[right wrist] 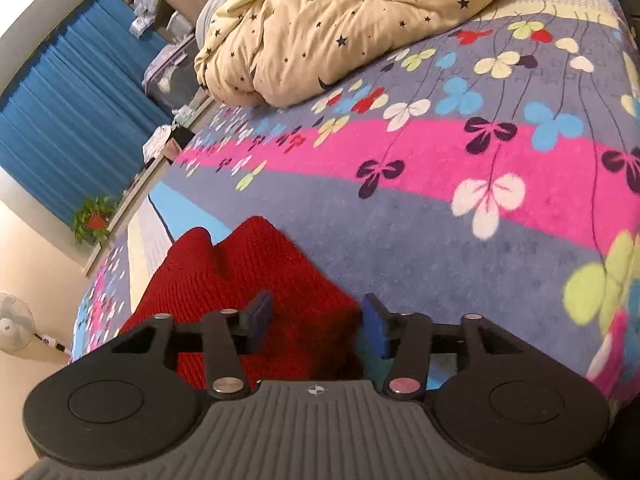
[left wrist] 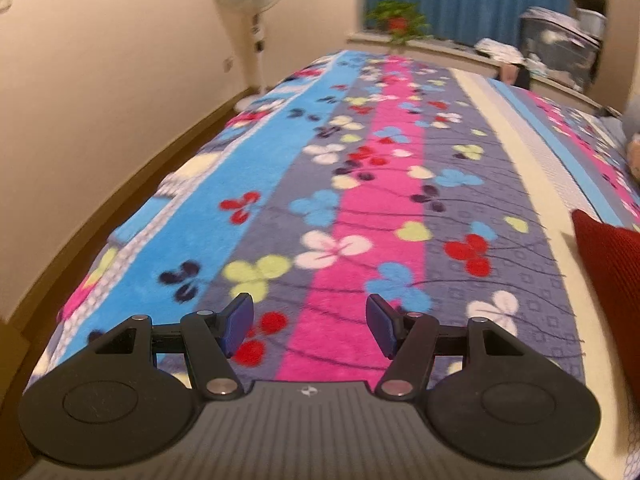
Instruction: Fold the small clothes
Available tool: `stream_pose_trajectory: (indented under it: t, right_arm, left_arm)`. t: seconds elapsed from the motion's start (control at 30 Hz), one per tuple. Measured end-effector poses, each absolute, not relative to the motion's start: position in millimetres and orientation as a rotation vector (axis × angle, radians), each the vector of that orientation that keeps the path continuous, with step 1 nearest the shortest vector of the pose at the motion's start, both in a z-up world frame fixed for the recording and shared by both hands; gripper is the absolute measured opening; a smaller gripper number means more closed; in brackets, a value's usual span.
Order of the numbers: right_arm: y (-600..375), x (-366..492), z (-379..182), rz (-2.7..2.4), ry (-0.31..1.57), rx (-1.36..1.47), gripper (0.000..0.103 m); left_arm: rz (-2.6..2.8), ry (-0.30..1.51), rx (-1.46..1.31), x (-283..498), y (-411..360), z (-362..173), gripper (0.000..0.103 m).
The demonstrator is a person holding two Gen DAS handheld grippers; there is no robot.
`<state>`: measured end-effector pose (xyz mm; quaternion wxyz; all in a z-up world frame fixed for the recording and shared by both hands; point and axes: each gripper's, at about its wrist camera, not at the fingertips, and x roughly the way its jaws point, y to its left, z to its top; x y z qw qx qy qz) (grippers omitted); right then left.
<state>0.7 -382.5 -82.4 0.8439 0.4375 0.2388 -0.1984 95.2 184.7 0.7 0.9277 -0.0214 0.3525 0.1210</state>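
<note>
My left tool (left wrist: 310,326) hangs released over the fleecy flowered blanket (left wrist: 360,184) on the bed, jaws wide with nothing between them, I judge waiting its turn; the red knitted garment (left wrist: 608,256) shows only at three o'clock in its view. My right tool (right wrist: 316,326) is also spread, jaws straddling that garment's near edge at six o'clock, its right pad just off the cloth, probably lined up to pinch. The knit (right wrist: 248,292) is thick, ribbed and soft-humped. A crumpled star-print quilt (right wrist: 340,28) lies at twelve o'clock, well apart.
</note>
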Motion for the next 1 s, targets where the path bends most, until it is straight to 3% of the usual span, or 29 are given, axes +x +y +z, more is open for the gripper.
stream_pose_trajectory:
  t: [0.03, 0.07, 0.13, 0.17, 0.27, 0.3, 0.33, 0.37, 0.43, 0.57, 0.67, 0.7, 0.73, 0.77, 0.83, 0.93, 1.0]
  right_arm:
    - [-386.1, 6.7, -84.6, -0.409, 0.546, 0.919, 0.047]
    - [-384.7, 7.7, -82.8, -0.420, 0.575, 0.883, 0.028]
    - [-388.0, 7.8, -71.2, -0.461, 0.599, 0.815, 0.024]
    - [-391.7, 5.5, -60.9, -0.488, 0.581, 0.802, 0.009]
    - [-398.2, 7.5, -17.7, -0.489, 0.463, 0.692, 0.008]
    - [-401.6, 13.7, -4.4, -0.428, 0.439, 0.662, 0.009]
    - [-405.7, 25.3, 9.4, -0.333, 0.437, 0.622, 0.017]
    - [-408.1, 37.2, 17.8, -0.248, 0.456, 0.586, 0.047]
    - [-408.6, 65.4, 26.6, -0.071, 0.520, 0.491, 0.081]
    - [-392.8, 102.0, 3.8, 0.096, 0.631, 0.276, 0.081]
    - [-393.6, 113.2, -36.7, 0.129, 0.751, 0.381, 0.077]
    - [-390.9, 121.7, -44.7, 0.131, 0.844, 0.413, 0.073]
    - [-391.8, 125.7, -49.2, 0.160, 0.853, 0.467, 0.069]
    - [-393.0, 128.6, -51.7, 0.187, 0.857, 0.503, 0.070]
    - [-394.7, 134.1, -55.3, 0.196, 0.875, 0.492, 0.070]
    - [-398.2, 135.4, -54.7, 0.189, 0.888, 0.454, 0.079]
    - [-403.5, 135.7, -55.1, 0.199, 0.890, 0.467, 0.078]
  left_arm:
    - [0.232, 0.705, -0.028, 94.2, 178.3, 1.1, 0.068]
    - [0.209, 0.685, -0.018, 93.0, 171.8, 2.3, 0.068]
    - [0.133, 0.642, -0.008, 87.8, 157.5, 6.2, 0.068]
    - [0.094, 0.624, 0.001, 84.6, 149.0, 8.0, 0.068]
    - [-0.021, 0.590, 0.051, 77.2, 111.9, 13.6, 0.068]
    - [-0.054, 0.583, 0.059, 75.2, 97.9, 15.5, 0.068]
    - [-0.083, 0.579, 0.057, 73.7, 84.3, 17.2, 0.068]
    - [-0.114, 0.581, 0.049, 73.1, 68.7, 18.7, 0.068]
    - [-0.172, 0.601, 0.027, 74.2, 33.9, 20.2, 0.068]
    - [-0.271, 0.624, 0.016, 78.3, -35.4, 17.7, 0.068]
    - [-0.369, 0.641, 0.020, 79.5, -73.9, 5.1, 0.067]
    - [-0.399, 0.656, 0.026, 79.1, -82.8, -3.7, 0.065]
    - [-0.419, 0.680, 0.044, 78.5, -88.9, -14.7, 0.054]
    - [-0.428, 0.726, 0.074, 79.5, -93.2, -30.9, 0.044]
    - [-0.424, 0.836, 0.113, 82.3, -95.0, -62.6, 0.039]
    - [-0.433, 0.885, 0.099, 88.7, -87.0, -68.8, 0.039]
    - [-0.448, 0.888, 0.070, 98.9, -83.0, -52.6, 0.040]
